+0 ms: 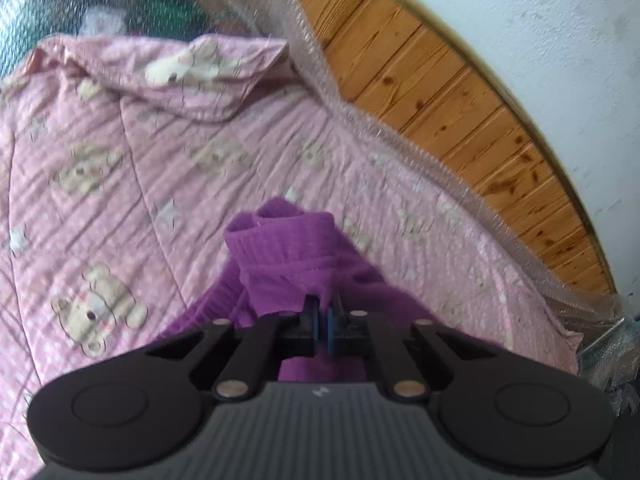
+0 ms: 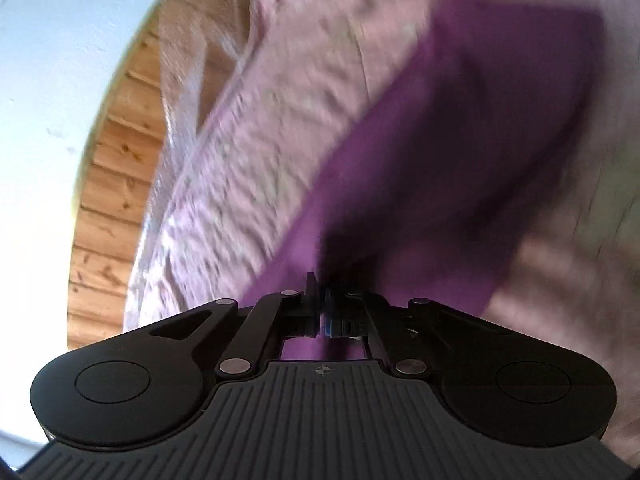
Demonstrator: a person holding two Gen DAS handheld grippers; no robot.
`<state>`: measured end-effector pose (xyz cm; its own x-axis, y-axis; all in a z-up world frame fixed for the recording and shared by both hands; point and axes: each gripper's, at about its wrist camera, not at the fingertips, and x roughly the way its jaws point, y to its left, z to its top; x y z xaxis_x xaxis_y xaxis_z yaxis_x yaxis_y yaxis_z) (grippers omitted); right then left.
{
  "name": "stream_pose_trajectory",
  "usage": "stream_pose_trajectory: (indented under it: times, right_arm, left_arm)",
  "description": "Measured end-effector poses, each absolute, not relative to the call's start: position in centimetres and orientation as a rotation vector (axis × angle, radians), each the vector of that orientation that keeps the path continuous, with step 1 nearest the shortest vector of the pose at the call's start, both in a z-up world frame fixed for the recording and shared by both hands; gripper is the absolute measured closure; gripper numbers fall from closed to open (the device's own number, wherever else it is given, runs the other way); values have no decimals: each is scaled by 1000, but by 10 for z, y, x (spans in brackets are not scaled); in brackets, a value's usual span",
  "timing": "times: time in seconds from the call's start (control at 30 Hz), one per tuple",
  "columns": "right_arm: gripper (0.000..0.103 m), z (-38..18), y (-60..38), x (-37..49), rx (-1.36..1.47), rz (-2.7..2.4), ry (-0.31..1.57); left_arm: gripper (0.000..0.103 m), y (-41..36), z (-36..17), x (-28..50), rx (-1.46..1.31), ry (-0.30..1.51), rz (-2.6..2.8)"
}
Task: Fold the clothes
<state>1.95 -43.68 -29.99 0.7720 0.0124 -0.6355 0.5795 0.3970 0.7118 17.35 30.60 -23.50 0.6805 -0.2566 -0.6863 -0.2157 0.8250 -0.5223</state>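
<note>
Bunching into soft ribbed folds, a purple knit garment is seen at lower centre of the left wrist view, where the fingers of the left gripper are pressed nearly together on a fold of it. The cloth is fleecy, with a ribbed cuff or hem rolled at its far end. It lies on a pink quilted bedcover printed with cream teddy bears, stars and small white dots, stitched in diagonal lines. Along the upper right of that frame a strip of clear bubble wrap is laid over the bed's edge, beside knotty orange wood panelling and a rough white wall.

In the right wrist view, heavily blurred, the right gripper is shown with its fingers drawn close on the same purple cloth, which stretches away toward the upper right of the frame. No readable writing is seen; only a small moulded mark is borne by each ribbed grey gripper body.
</note>
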Motion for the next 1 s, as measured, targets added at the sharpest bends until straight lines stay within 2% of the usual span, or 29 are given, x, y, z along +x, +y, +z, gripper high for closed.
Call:
stream_pose_trajectory:
  times: [0.07,0.17,0.37,0.5,0.53,0.57,0.7,0.8,0.93,1.0]
  right_arm:
    - [103,-267,-445,7,1068,-412,571]
    - [103,-240,-456,-11,1042,-434,563]
    - [101,-292,-445,-9,992,-412,773]
    - [70,-298,-455,-28,1067,-407,693]
    - [52,-298,-460,-34,1093,-410,661]
    - [48,-296,-467,-42,1114,-438,617]
    - [48,-302,-502,-56,1140,-567,542]
    - [51,-292,-521,-50,987,-658,544]
    - [53,-287,-538,-27,673,-679,725]
    - [60,-299,-540,-11,566,-652,833]
  left_arm:
    - [100,314,-220,166,-642,823,-23]
    - [100,323,-230,153,-613,897,10]
    - [99,339,-307,135,-595,1061,97]
    - [99,337,-306,133,-591,1041,109]
    - [99,337,-305,134,-583,1043,110]
    - [99,336,-304,134,-575,1044,110]
    - [99,332,-303,135,-557,1042,118]
    - [99,328,-302,135,-541,1039,127]
    - [99,323,-300,134,-523,1034,141]
    - [99,321,-300,134,-519,1030,149]
